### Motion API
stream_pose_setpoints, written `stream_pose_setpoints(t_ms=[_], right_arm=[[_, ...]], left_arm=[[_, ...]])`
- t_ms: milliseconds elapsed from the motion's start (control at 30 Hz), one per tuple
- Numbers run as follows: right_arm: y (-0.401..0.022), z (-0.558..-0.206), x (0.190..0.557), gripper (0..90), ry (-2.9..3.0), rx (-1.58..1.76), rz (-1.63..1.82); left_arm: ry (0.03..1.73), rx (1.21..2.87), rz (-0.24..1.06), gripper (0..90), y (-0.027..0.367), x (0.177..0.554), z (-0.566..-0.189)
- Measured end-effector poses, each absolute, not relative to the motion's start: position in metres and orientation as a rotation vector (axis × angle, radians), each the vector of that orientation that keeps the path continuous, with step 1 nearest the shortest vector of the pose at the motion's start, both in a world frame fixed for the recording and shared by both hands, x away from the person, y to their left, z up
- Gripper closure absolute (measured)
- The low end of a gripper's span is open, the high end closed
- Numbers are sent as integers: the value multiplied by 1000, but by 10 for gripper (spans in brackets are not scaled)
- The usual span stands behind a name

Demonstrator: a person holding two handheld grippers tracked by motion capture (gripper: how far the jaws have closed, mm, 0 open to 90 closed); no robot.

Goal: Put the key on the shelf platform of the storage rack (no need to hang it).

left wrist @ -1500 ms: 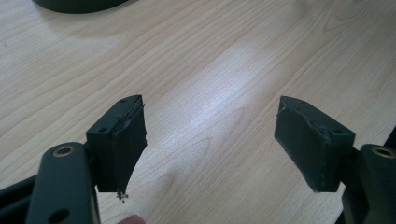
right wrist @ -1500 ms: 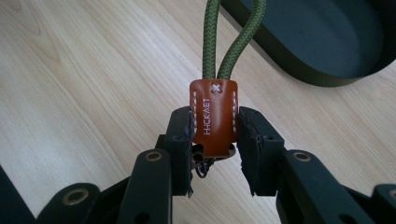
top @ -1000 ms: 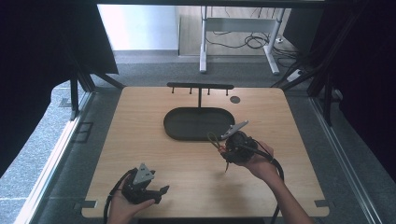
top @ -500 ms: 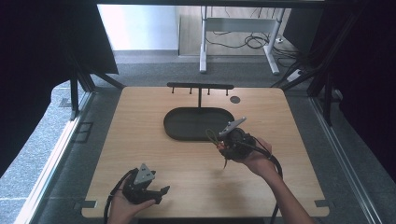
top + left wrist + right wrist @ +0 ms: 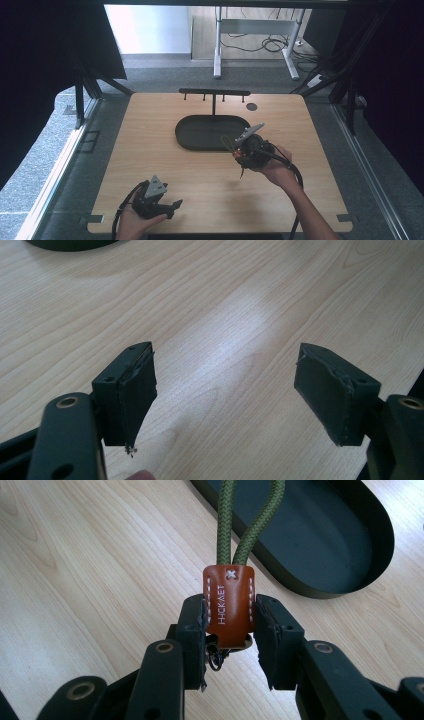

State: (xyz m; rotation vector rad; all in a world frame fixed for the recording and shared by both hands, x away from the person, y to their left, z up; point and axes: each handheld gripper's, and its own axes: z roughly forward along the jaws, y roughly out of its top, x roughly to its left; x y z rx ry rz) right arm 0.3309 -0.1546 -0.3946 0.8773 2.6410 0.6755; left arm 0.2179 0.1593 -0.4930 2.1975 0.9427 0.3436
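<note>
**Me:** Table first, since it is the biggest thing I have: pale wood, with a dark oval tray lying past the middle and a black rack with small hooks standing at the far edge behind it.

**Partner:** Where are your two tools?

**Me:** My left gripper sits low at the near edge, close to my body, well apart from the tray. In the left gripper view its jaws stand wide apart with bare wood between them, nothing touching the pads.

**Partner:** And the right one?

**Me:** My right gripper hangs above the table just beside the near right end of the tray. In the right gripper view the jaws are clamped on a brown leather tab, one pad pressing each side of it.

**Partner:** What is attached to that?

**Me:** An olive green cord loop runs up out of the top of the tab, toward the tray. Small dark metal hardware dangles under the tab; I cannot make out its shape.
</note>
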Motion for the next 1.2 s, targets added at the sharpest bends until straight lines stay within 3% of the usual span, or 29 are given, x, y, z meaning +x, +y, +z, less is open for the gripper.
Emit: stream_pose_setpoints(t_ms=[1200], right_arm=[[-150, -387, 339, 668, 2627, 865, 649]], left_arm=[[895, 2266, 321, 233, 143, 217, -500]])
